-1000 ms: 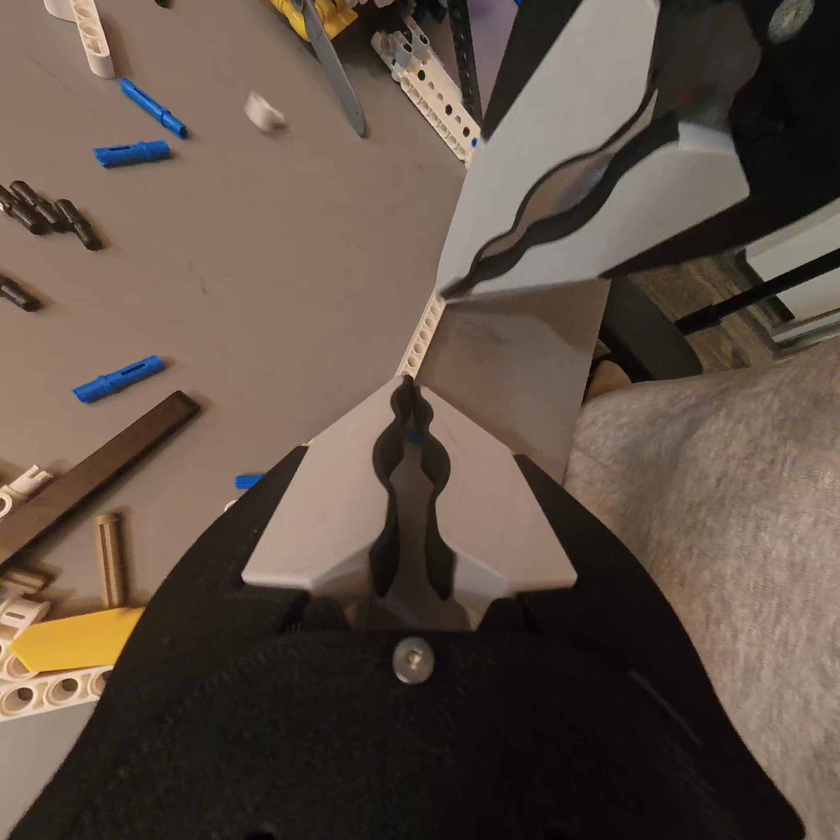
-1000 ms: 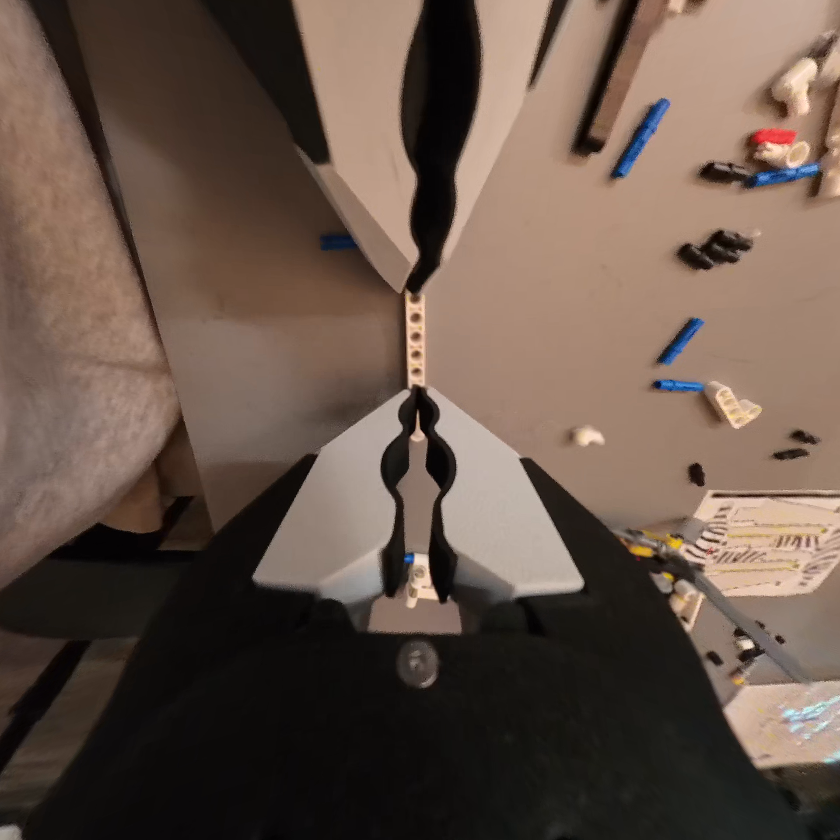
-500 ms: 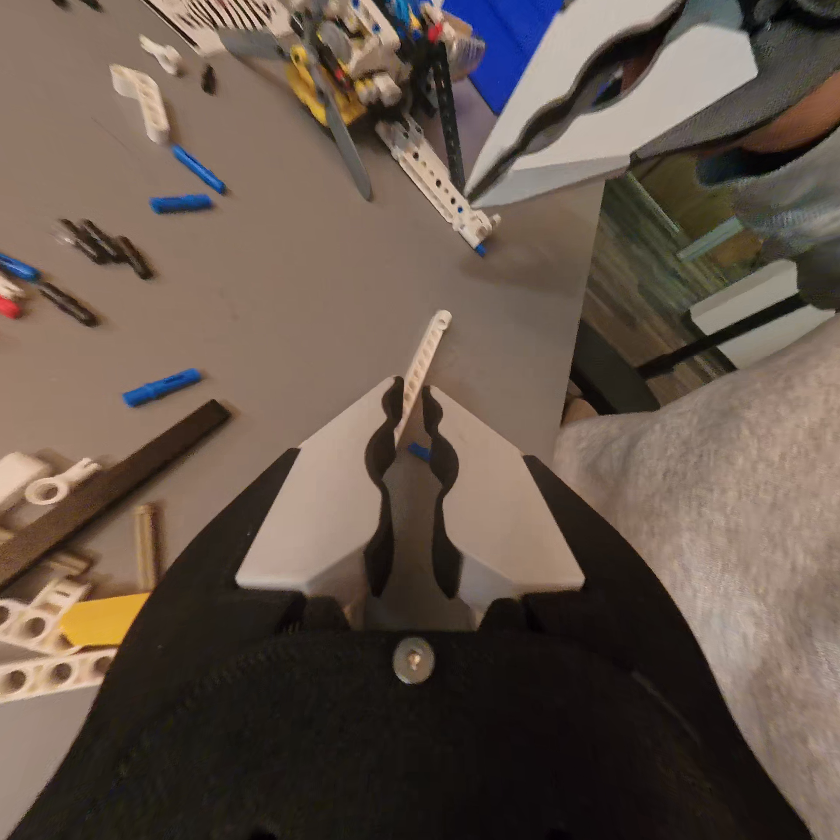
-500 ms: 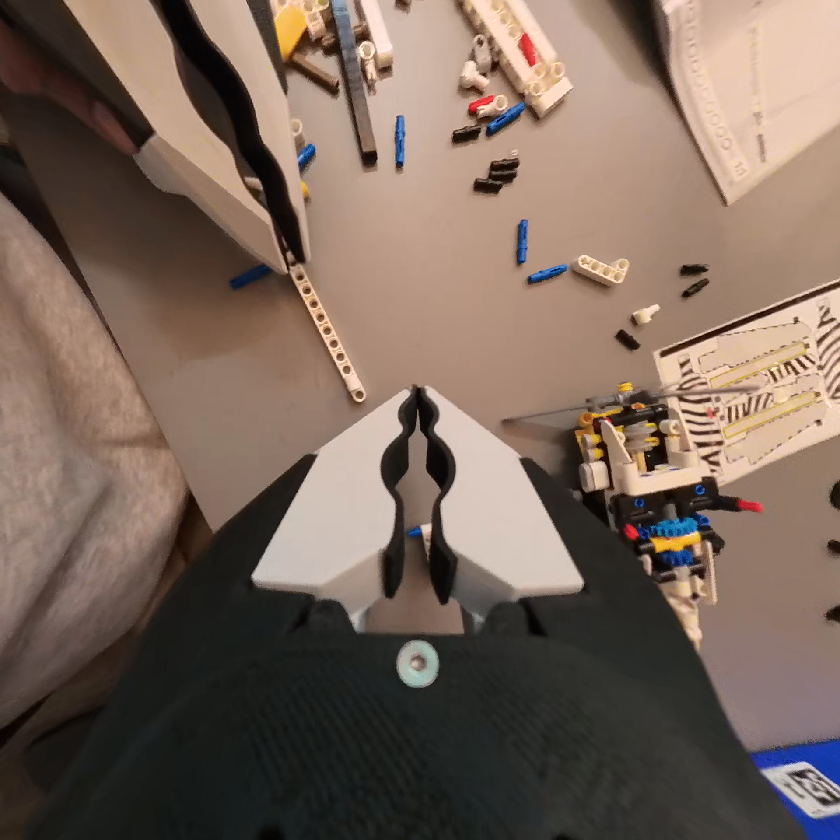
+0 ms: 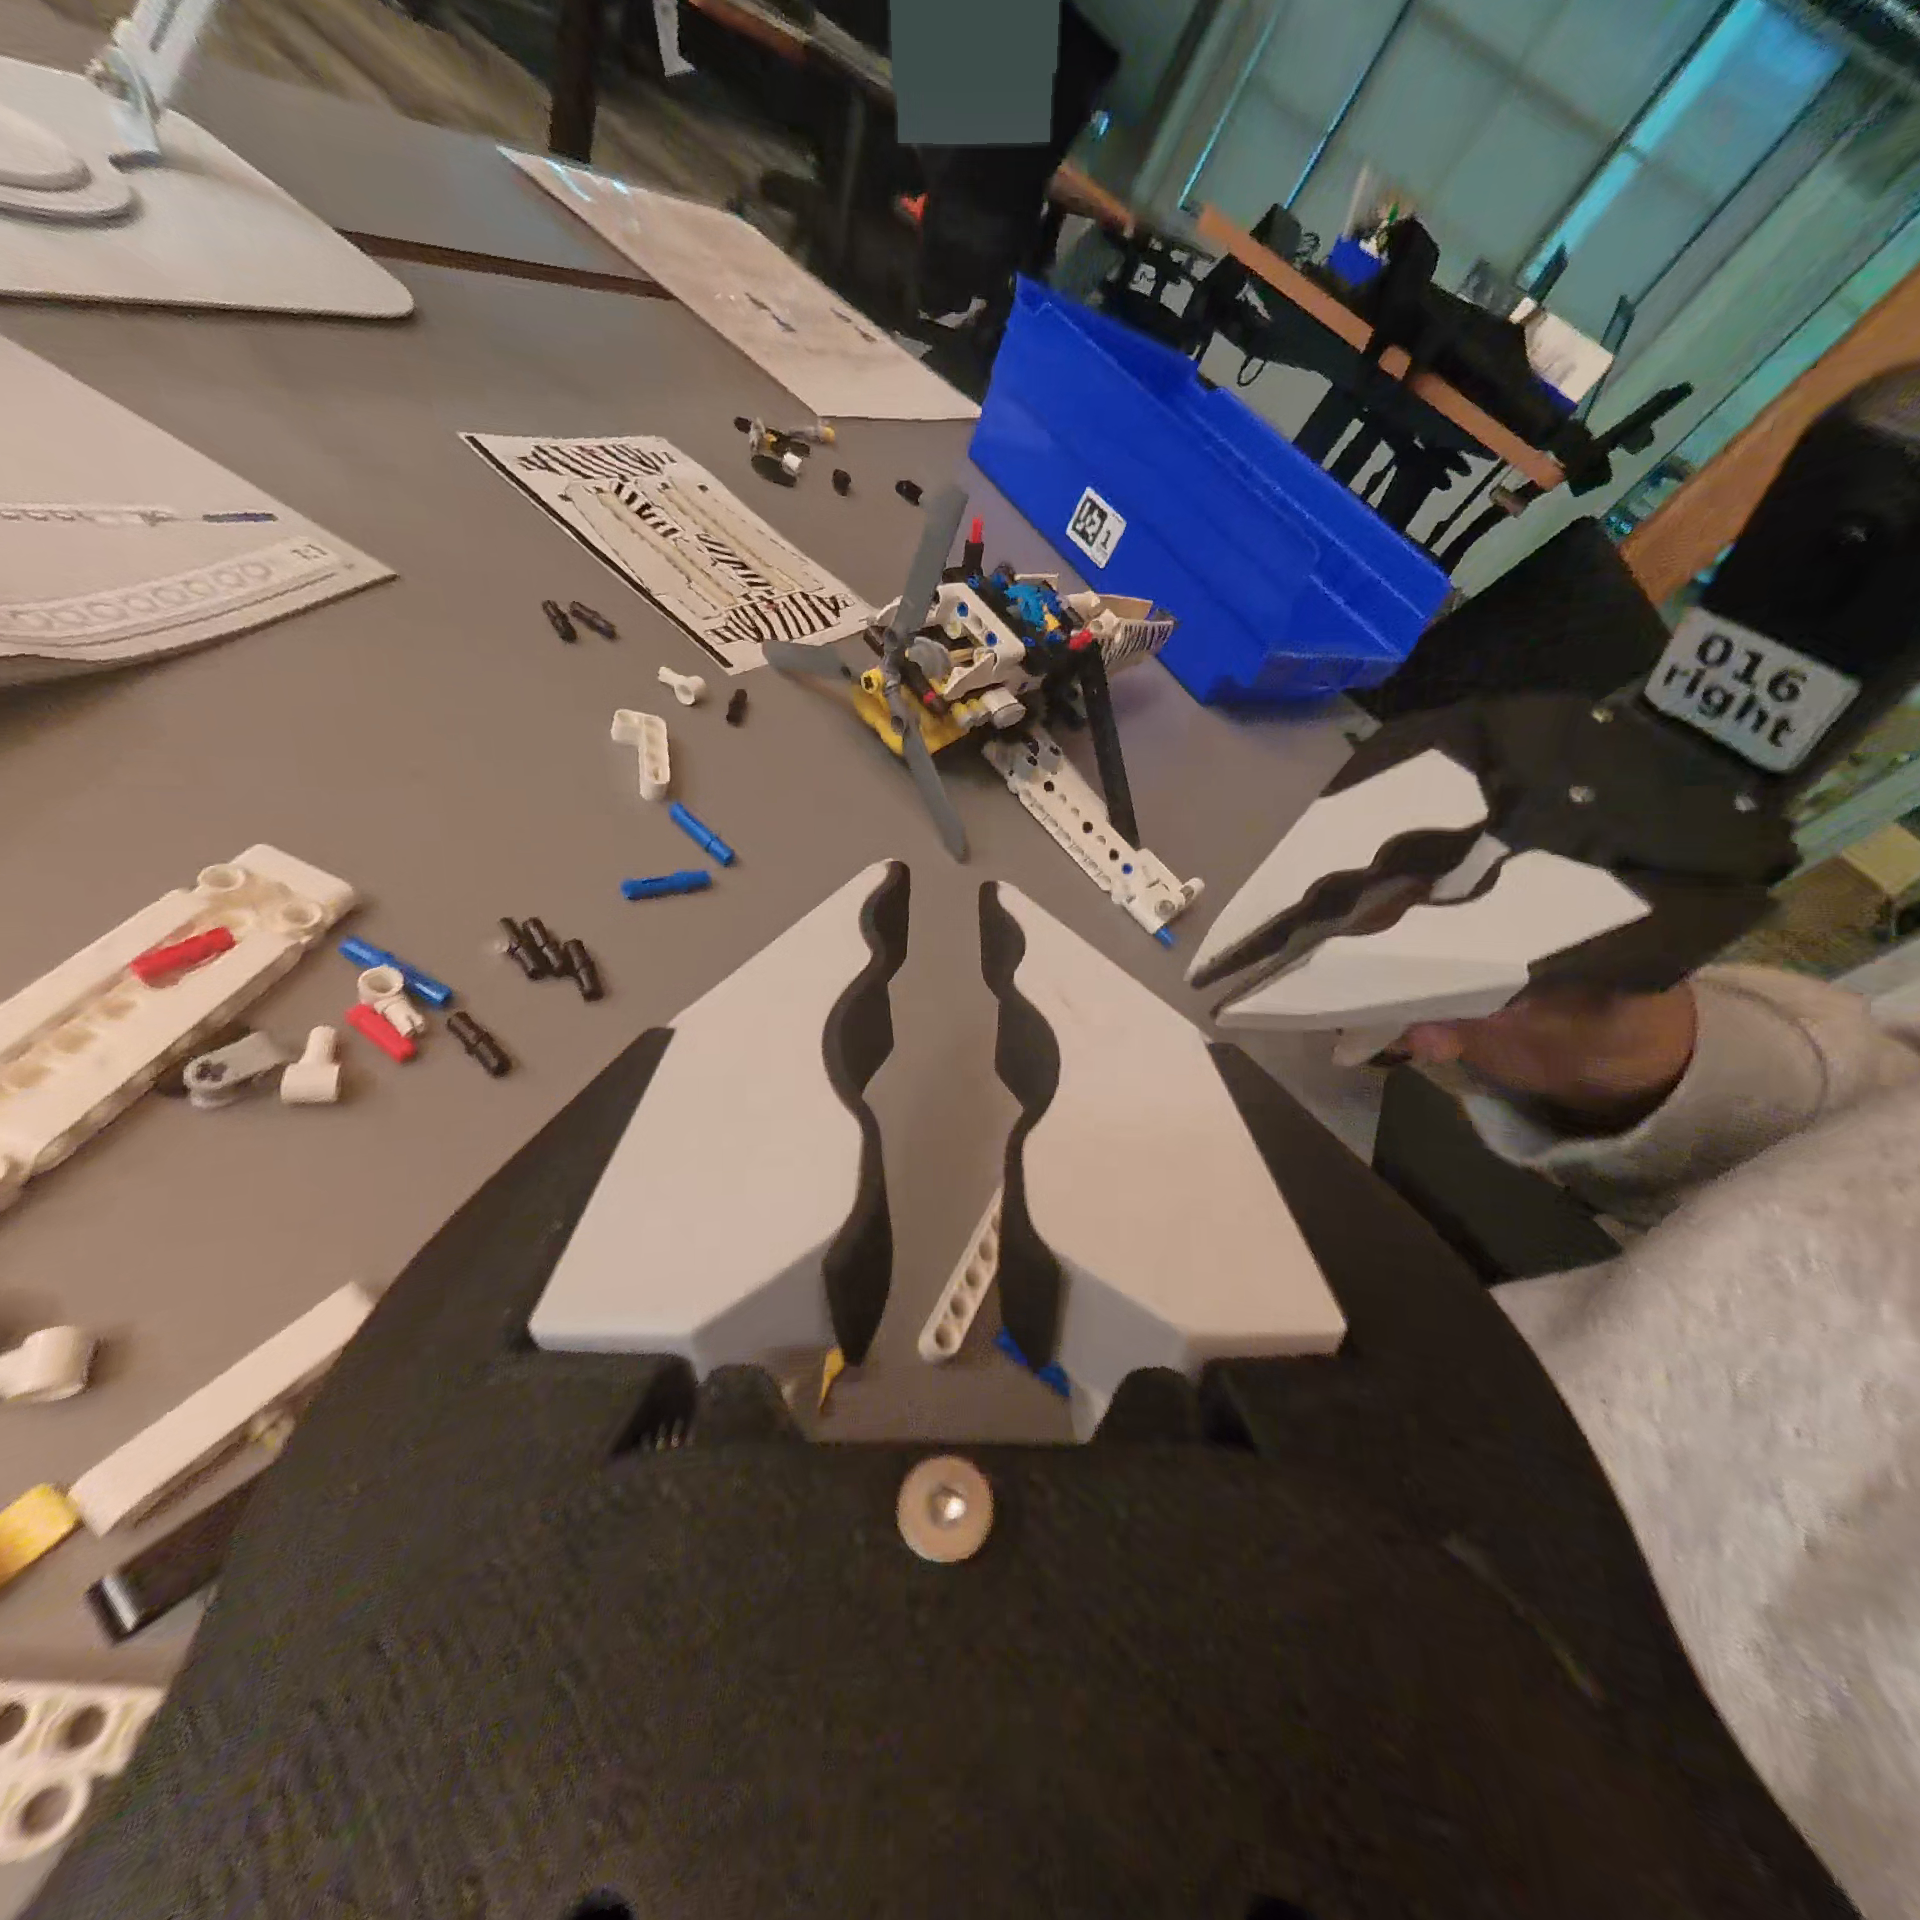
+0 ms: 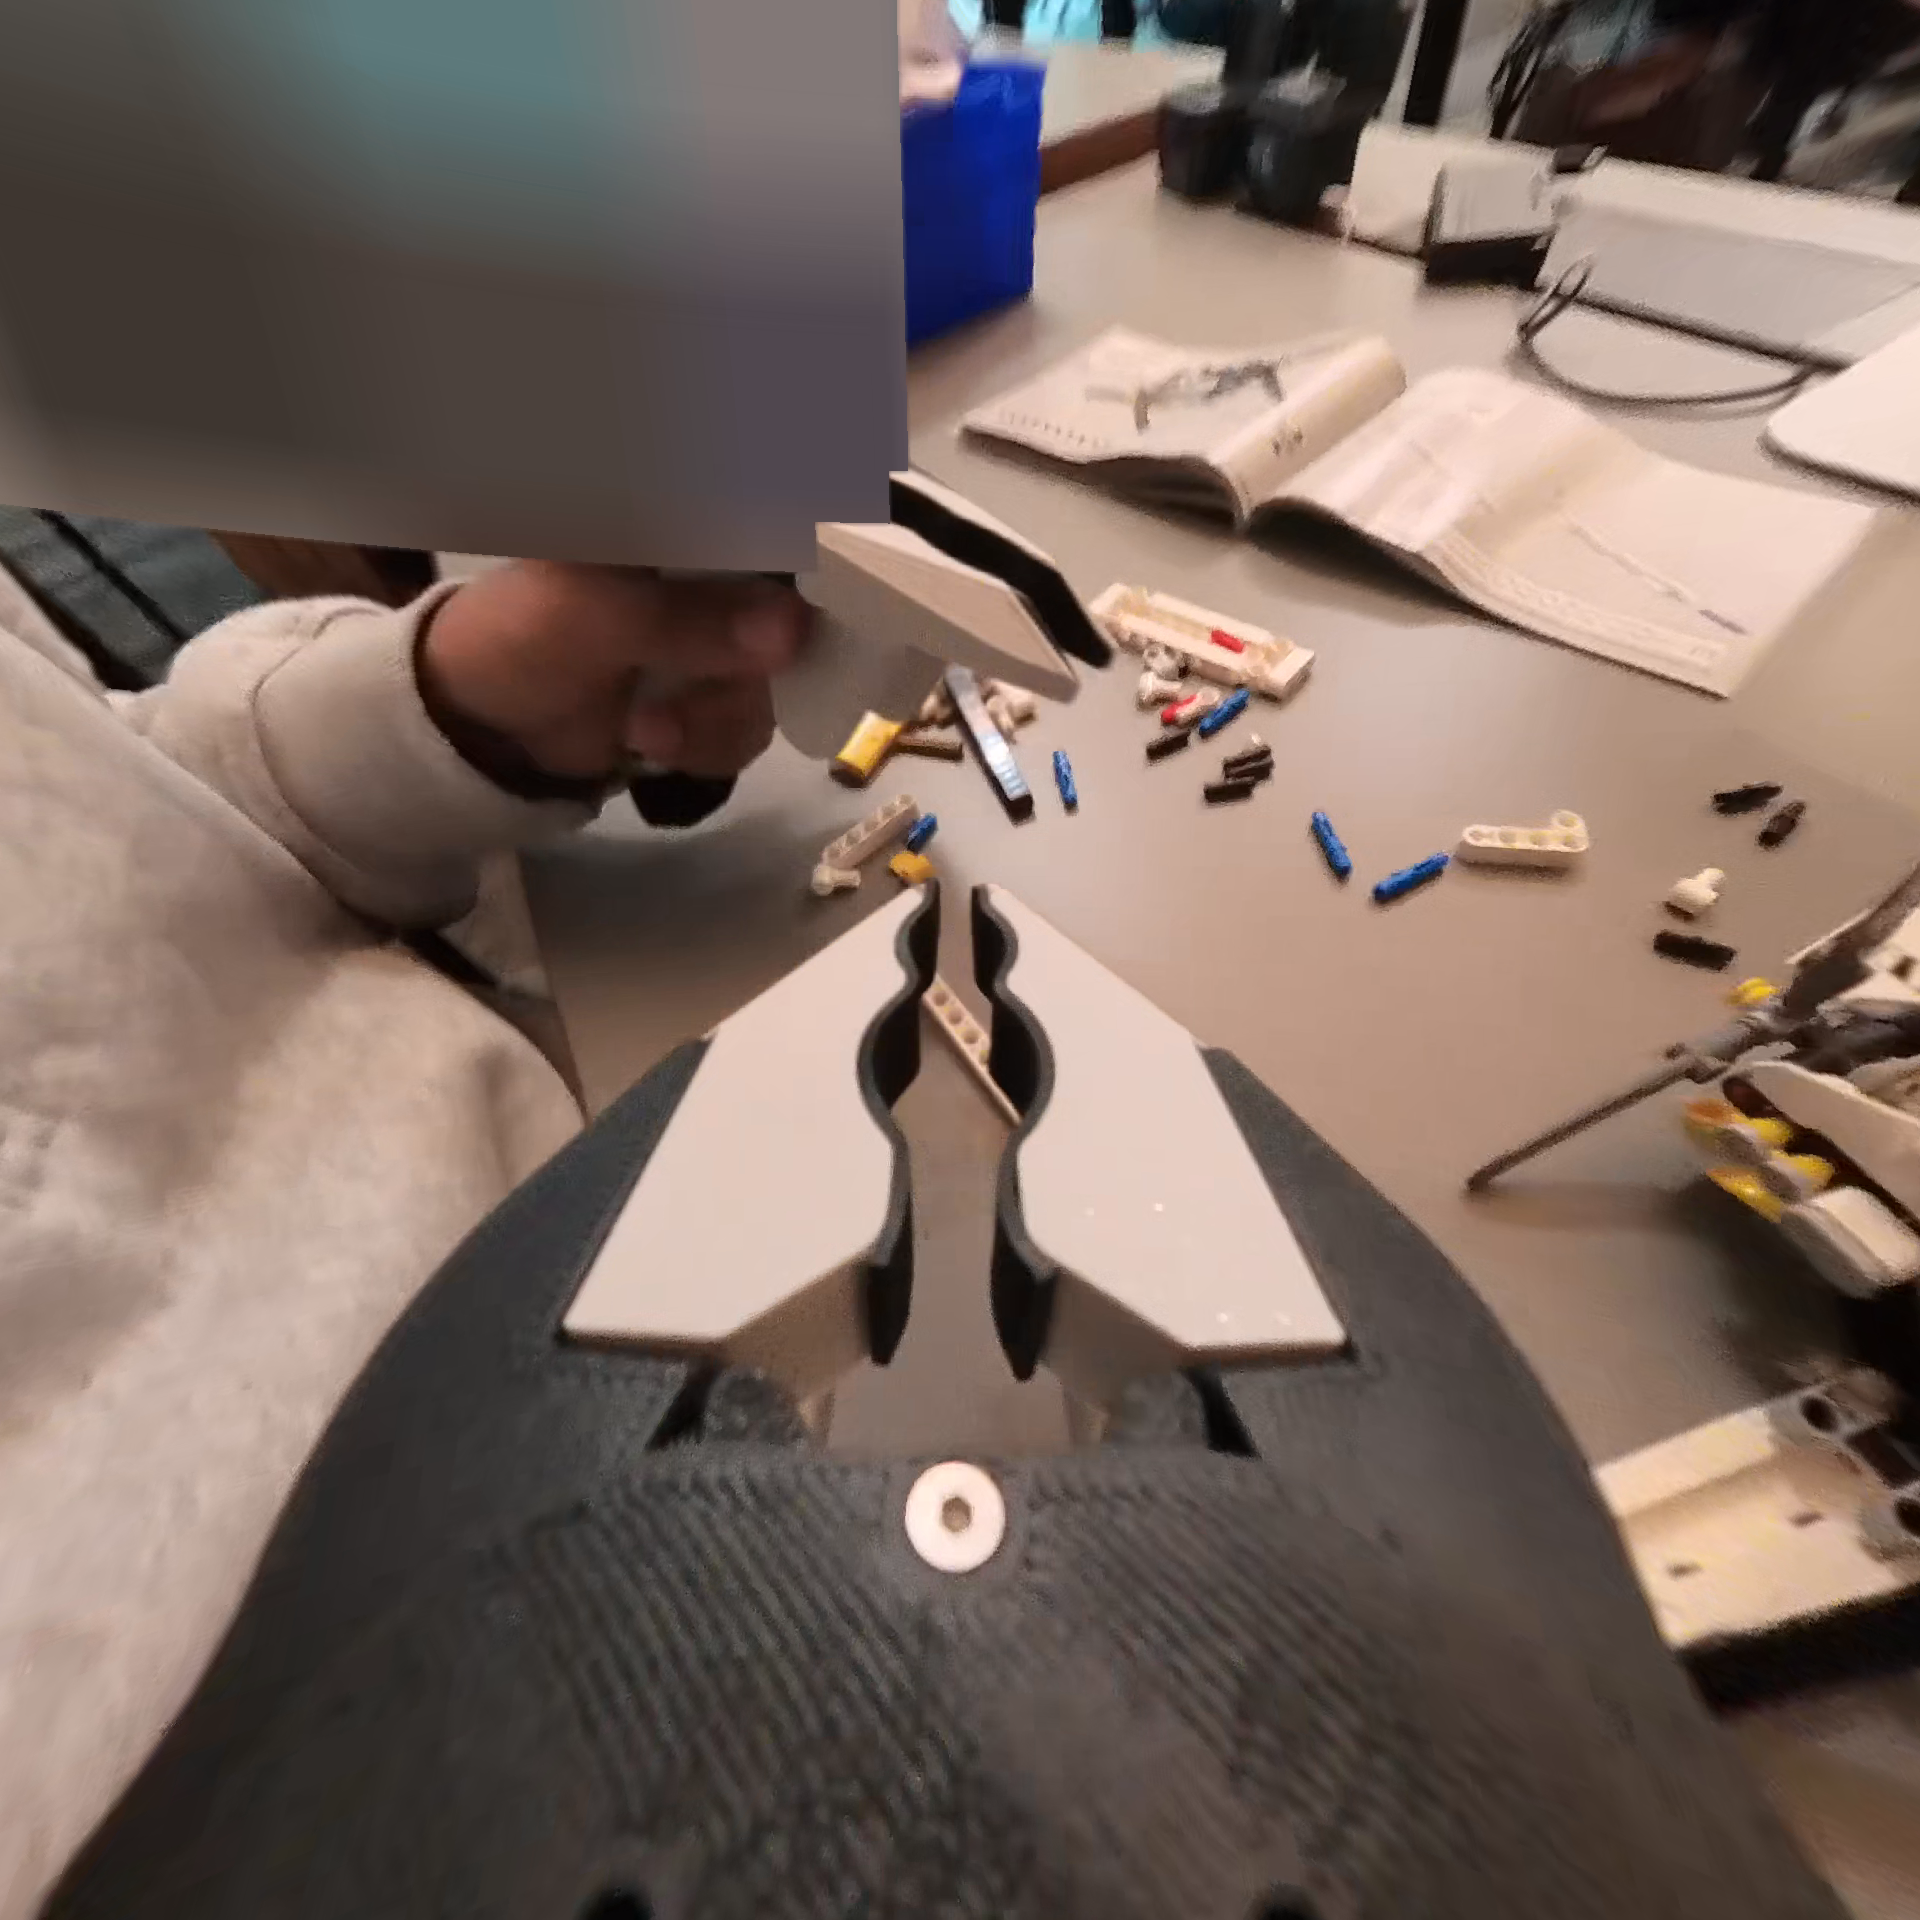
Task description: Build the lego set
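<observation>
Both grippers have let go of the long white beam they were pinching from either end a second ago, and both have tilted up so the views now take in the whole table. That white beam (image 5: 968,1288) now lies loose on the grey table (image 5: 416,748), seen low in the left wrist view through the gap between the fingers, with a small blue pin (image 5: 1029,1359) just beside it; in the right wrist view it sits centre frame, again between the fingers. The left gripper (image 5: 943,883) stands narrowly apart with nothing in it, and the right gripper (image 6: 954,891) likewise shows a slim gap and no load. My reading is that the beam step is paused or finished, and a next part is being sought.

The half-built model (image 5: 977,665) with its grey propeller stands right of centre in the left view, near a blue bin (image 5: 1226,520) at upper right. Loose blue and black pins lie scattered at centre left. A striped sticker sheet (image 5: 665,540) and an open instruction booklet (image 6: 1351,457) lie further off. The bin carries a small printed tag, and the right gripper's body bears a label; motion blur probably hides finer print.
</observation>
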Action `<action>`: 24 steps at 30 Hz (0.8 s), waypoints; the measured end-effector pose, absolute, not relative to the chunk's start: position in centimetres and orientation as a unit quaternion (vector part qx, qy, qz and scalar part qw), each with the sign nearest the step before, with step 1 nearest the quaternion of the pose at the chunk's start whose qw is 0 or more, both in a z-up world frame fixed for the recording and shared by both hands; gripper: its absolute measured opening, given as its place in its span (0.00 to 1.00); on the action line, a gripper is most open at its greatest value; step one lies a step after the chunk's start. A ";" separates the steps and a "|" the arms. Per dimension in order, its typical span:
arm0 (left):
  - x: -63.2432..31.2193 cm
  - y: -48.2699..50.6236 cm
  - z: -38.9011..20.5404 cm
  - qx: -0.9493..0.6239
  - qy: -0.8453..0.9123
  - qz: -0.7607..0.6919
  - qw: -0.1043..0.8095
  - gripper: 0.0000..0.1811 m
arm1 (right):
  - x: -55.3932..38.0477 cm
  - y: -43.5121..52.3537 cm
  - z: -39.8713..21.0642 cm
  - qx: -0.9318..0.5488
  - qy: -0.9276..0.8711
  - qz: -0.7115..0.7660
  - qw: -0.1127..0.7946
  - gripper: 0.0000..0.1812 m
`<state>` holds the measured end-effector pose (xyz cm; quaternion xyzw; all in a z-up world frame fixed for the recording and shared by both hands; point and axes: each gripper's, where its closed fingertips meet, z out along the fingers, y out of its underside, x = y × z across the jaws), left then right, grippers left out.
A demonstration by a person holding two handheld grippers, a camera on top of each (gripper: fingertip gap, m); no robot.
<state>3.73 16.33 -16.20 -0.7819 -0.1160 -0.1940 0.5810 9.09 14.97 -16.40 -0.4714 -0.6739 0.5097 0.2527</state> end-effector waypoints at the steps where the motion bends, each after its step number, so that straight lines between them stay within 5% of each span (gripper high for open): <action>1: 3.8 16.7 -16.4 -0.787 -0.111 -0.188 0.577 0.06 | 8.9 15.2 -16.6 -0.471 -0.663 0.513 0.273 0.02; 9: 4.5 20.8 -16.2 -0.812 -0.059 -0.141 0.564 0.05 | 9.3 18.7 -15.3 -0.487 -0.566 0.575 0.336 0.06; 24: 1.8 25.1 -17.0 -0.841 -0.075 -0.087 0.528 0.06 | 10.3 19.8 -12.9 -0.462 -0.481 0.687 0.288 0.09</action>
